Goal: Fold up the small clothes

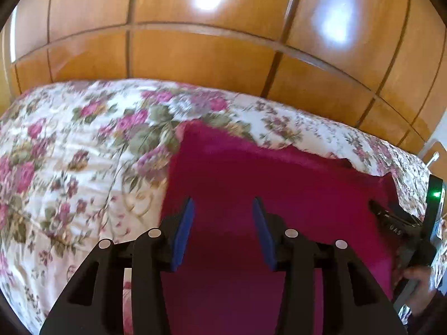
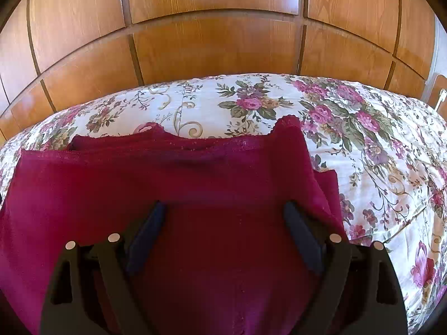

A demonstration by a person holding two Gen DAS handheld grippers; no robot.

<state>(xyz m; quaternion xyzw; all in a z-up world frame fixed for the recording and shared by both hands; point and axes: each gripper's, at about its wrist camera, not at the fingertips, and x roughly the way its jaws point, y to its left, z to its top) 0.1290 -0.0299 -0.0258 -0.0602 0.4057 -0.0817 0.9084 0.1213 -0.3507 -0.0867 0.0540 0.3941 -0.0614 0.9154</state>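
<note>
A dark red knit garment (image 1: 279,181) lies spread on the flowered bedspread (image 1: 69,153). My left gripper (image 1: 223,201) hovers over the garment's left part, open, its blue pads apart with only flat cloth below them. In the right wrist view the garment (image 2: 195,173) shows a folded upper layer and a scalloped far edge. My right gripper (image 2: 225,203) stands wide open above the garment's right part, nothing pinched between its fingers. A lower layer of cloth sticks out at the right edge (image 2: 327,184).
The bedspread (image 2: 377,153) stretches away on the right and behind the garment. A wooden panelled wardrobe (image 2: 209,47) rises close behind the bed. A person's hand (image 1: 419,279) grips the other tool's dark body with a green light (image 1: 434,195) at the right edge.
</note>
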